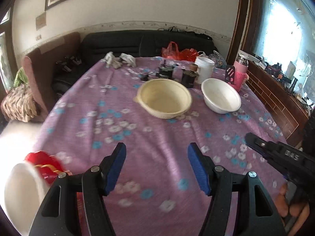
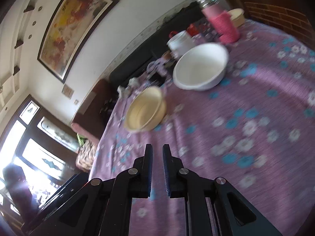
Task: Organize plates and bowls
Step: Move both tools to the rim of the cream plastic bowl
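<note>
Purple floral tablecloth (image 1: 157, 137); right hand-held gripper (image 1: 248, 137) marked "045".

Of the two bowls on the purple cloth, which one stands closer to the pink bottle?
The white bowl, on the right in the left wrist view, stands just in front of the pink bottle. The cream bowl sits further left, away from it.

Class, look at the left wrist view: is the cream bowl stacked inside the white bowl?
No, the cream bowl sits on the tablecloth beside the white bowl, with a gap between them.
</note>
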The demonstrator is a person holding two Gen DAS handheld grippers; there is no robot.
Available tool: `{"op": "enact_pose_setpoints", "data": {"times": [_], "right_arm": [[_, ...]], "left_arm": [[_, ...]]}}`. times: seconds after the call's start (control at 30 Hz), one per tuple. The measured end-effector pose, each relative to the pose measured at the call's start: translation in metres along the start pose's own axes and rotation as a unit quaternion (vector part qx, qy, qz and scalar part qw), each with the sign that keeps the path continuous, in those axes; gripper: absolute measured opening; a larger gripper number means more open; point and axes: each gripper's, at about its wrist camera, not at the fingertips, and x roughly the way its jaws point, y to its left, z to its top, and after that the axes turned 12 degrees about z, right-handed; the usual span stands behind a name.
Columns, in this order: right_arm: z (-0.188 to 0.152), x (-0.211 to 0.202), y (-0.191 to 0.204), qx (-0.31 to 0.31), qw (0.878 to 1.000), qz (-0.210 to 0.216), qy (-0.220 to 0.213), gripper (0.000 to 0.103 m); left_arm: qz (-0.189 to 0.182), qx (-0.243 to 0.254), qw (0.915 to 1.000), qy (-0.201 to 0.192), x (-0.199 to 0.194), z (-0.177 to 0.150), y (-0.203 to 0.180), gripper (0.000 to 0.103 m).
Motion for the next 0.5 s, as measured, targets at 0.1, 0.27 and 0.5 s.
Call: {"op": "enact_pose_setpoints", "data": {"times": [0.1, 0.27, 0.5], "right_arm": [[0.016, -0.010, -0.007, -0.002, 1.000, -0.005, -0.008, 0.011], [0.038, 0.002, -0.010, -0.011, 1.000, -0.007, 0.004, 0.012], [0.063, 0.041, -0.005, -0.011, 1.000, 0.016, 0.015, 0.012]], "left_arm": [[0.002, 0.002, 1.0000, 0.001, 0.017, 0.008, -0.019, 0.064], [0.004, -0.017, 0.9998, 0.006, 0.044, 0.028, -0.032, 0.064], [0.025, -0.053, 0.9982, -0.006, 0.073, 0.051, -0.027, 0.064]]}}
